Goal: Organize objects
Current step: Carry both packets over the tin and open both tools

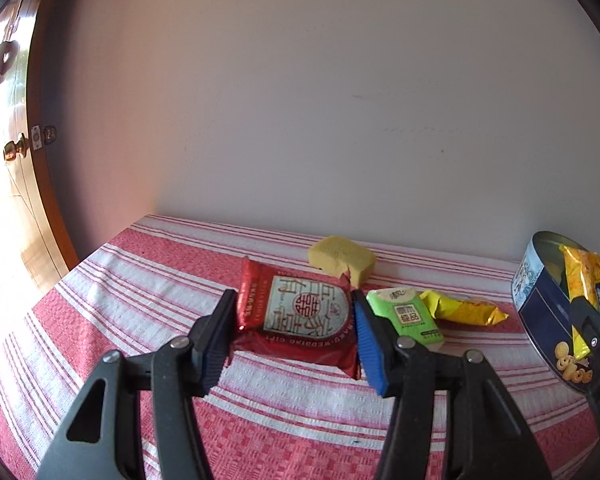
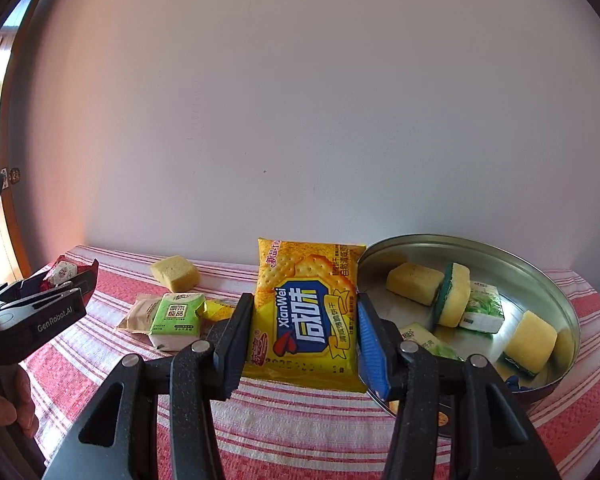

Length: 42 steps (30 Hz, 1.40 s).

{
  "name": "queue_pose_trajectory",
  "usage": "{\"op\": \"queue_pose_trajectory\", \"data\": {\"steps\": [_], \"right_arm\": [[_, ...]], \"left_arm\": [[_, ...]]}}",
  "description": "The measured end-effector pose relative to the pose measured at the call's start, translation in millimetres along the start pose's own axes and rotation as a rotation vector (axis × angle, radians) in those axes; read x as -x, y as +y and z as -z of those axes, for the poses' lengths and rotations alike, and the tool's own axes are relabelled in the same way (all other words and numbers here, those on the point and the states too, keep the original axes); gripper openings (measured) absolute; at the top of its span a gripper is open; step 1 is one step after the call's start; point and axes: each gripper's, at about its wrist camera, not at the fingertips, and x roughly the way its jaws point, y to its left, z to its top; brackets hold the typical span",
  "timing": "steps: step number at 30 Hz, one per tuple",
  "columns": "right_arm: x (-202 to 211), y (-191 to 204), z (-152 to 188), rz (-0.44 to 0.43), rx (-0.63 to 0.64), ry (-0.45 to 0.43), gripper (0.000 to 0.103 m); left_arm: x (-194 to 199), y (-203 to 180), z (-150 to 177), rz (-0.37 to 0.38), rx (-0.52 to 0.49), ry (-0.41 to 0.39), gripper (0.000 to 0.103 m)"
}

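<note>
Grippers each pinching a packet above the striped cloth (image 1: 148,280).
Left gripper (image 1: 296,330) clamps a red packet (image 1: 300,312) by its side edges, lifted off the cloth — a sponge (image 1: 342,258), a green tissue pack (image 1: 406,316) and a yellow wrapper (image 1: 464,308) lie just beyond it. Right gripper (image 2: 302,334) squeezes a yellow cracker packet (image 2: 306,308) upright beside the round tin (image 2: 556,304) — sponges and tissue packs lie inside the tin.

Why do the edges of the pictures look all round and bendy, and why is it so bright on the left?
Both wrist views use fisheye lenses, so the striped tablecloth curves and the corners go black. In the left wrist view, sunlight washes out the wooden door at the left edge; the red packet stays sharp. In the right wrist view, the yellow cracker packet is crisp too.
</note>
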Motion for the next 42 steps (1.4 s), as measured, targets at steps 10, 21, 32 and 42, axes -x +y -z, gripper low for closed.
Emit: {"op": "queue_pose_trajectory", "data": {"steps": [10, 21, 32, 42], "right_arm": [[11, -8, 8, -0.004, 0.015, 0.020, 0.052], [34, -37, 17, 0.017, 0.052, 0.004, 0.052], [47, -76, 12, 0.050, 0.009, -0.034, 0.052], [51, -126, 1, 0.138, -0.035, -0.082, 0.052]], "left_arm": [[25, -6, 16, 0.017, -0.026, -0.005, 0.055], [40, -27, 24, 0.092, -0.057, -0.009, 0.055], [60, -66, 20, 0.213, -0.063, -0.029, 0.055], [61, -135, 8, 0.299, -0.127, -0.052, 0.055]]}}
